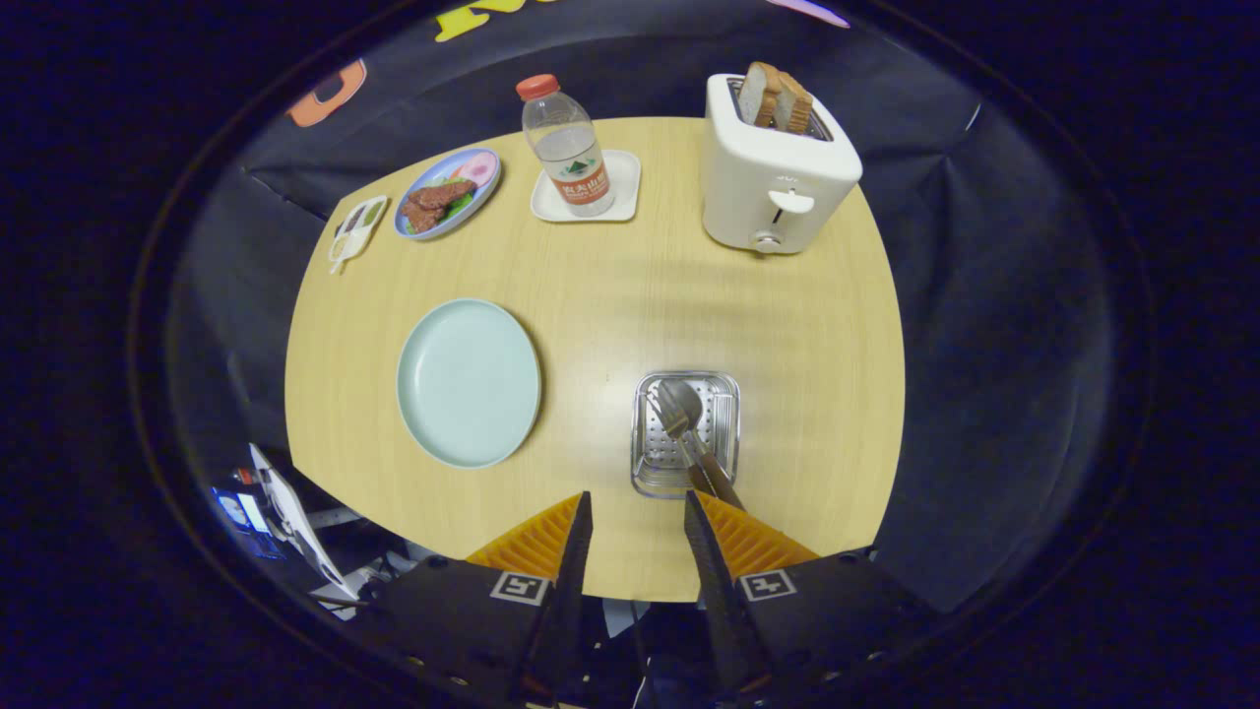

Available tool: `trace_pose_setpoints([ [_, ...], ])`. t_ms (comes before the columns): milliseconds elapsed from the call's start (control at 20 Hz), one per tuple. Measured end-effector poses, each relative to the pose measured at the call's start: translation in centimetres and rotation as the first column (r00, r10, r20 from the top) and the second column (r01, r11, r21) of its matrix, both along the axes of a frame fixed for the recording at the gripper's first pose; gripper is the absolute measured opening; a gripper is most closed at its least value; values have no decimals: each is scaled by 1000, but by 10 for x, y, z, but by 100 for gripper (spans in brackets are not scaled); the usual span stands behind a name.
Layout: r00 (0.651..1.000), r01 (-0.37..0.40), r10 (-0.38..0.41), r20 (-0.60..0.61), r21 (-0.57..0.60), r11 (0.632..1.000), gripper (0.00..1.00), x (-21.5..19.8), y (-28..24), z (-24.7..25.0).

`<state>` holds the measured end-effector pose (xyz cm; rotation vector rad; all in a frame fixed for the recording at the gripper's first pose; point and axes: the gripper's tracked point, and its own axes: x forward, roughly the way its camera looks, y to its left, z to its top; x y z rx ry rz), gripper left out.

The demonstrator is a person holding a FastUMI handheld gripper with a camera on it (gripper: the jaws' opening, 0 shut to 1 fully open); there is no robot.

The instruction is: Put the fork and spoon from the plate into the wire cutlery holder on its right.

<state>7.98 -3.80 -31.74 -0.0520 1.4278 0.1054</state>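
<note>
Both fork (pixel 673 421) and spoon (pixel 683 402) stood in holder (pixel 686 433), right of bare plate (pixel 469 382). Gripper (pixel 637 514) was open, empty, just short of holder. Best backed straight off, clear of handles.

light wood table (pixel 610 286), black cloth wall (pixel 994 325) behind

Bright, sharp overhead light on the table (pixel 591 286); fisheye bending and darkness toward the edges.
</note>
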Motion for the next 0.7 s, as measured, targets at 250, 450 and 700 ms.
trace_pose_setpoints([
  [250, 990, 0, 2, 142, -18, 1000, 80, -10, 18, 14],
  [450, 958, 10, 8, 288, -61, 998, 93, -14, 33, 29],
  [700, 884, 13, 37, 466, -104, 994, 96, -17, 65, 62],
])
